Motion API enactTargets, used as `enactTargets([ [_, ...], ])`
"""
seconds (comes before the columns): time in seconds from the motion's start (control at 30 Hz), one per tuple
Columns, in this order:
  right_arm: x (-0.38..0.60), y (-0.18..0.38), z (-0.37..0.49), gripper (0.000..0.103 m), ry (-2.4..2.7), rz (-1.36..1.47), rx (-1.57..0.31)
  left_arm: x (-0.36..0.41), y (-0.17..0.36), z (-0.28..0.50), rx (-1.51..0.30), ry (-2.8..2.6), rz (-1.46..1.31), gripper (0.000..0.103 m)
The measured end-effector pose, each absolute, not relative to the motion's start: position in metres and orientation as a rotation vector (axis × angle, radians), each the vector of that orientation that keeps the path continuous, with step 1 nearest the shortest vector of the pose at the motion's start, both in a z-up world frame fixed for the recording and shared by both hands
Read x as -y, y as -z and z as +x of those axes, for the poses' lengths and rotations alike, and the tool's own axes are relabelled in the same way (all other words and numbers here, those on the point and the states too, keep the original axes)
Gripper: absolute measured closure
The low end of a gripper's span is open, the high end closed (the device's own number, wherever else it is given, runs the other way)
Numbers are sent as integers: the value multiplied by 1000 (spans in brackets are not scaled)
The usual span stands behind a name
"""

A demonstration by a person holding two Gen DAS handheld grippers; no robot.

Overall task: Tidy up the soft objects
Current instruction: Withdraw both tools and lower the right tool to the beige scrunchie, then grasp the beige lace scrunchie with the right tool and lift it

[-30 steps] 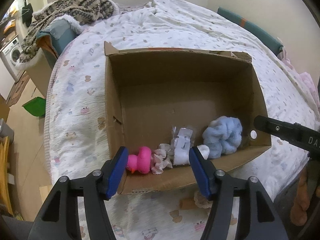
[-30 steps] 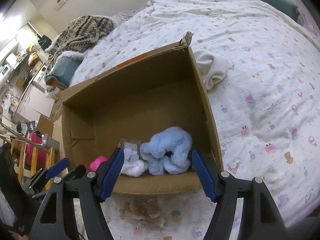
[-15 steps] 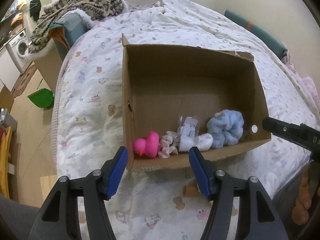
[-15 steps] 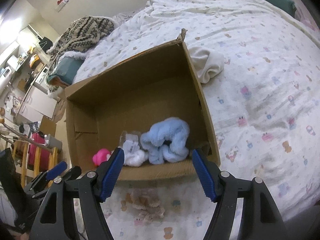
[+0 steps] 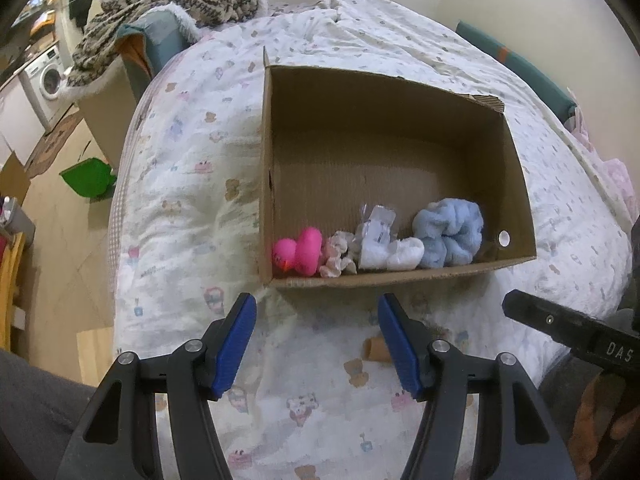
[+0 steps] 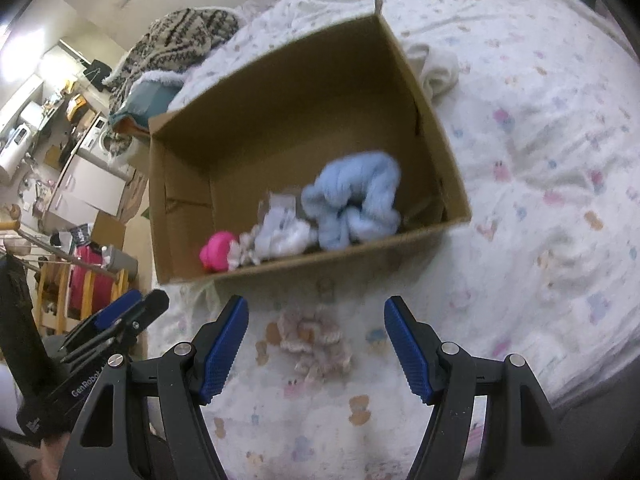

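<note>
Two grippers hover over the printed white quilt (image 5: pixel 180 208), both spread wide and holding nothing. Ahead of the left gripper (image 5: pixel 317 338), the open brown cardboard box (image 5: pixel 384 128) holds a pink rubber duck (image 5: pixel 300 250) and a fluffy blue scrunchie (image 5: pixel 452 232). Just ahead of the right gripper (image 6: pixel 316 344), between its fingertips, lies a beige frilly scrunchie (image 6: pixel 314 340).

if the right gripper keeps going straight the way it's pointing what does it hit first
Most likely the beige frilly scrunchie lying on the quilt, just short of the cardboard box. It sits between the open fingers of the right gripper. Depth is hard to judge in this blurred fisheye view.
</note>
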State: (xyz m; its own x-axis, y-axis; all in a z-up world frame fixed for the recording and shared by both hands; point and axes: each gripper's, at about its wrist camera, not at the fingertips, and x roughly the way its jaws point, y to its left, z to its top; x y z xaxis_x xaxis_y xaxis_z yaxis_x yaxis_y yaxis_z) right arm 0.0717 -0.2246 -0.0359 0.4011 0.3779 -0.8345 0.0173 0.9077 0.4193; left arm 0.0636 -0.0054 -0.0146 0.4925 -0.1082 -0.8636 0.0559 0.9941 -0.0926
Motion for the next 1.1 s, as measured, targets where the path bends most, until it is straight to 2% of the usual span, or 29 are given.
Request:
enactTargets([
  [0.2, 223, 57, 70, 29, -249, 418, -1210, 1, 20, 57, -1074, 90, -91, 43],
  [0.37, 211, 93, 78, 29, -249, 395, -1353, 1, 23, 54, -1085, 85, -109, 43],
  [0.63, 169, 116, 87, 29, -266, 115, -1413, -3, 27, 55, -1095, 71, -113, 43],
  [0.67, 167, 117, 86, 34, -262, 95, -1413, -3, 28, 55, -1098, 70, -114, 43],
  [0.7, 167, 118, 85, 50, -258, 77, -1409, -3, 29, 56, -1100, 68, -115, 43],
  [0.77, 167, 118, 84, 72, -262, 84, -1412, -3, 30, 57, -1106, 67, -119, 43],
  [0.87, 179, 116, 81, 87, -269, 141, -1412, -2, 35, 58, -1122, 68, -125, 43],
  [1.1, 218, 91, 71, 91, -246, 309, -1341, 15, 60, 64, -1218, 125, -122, 43],
])
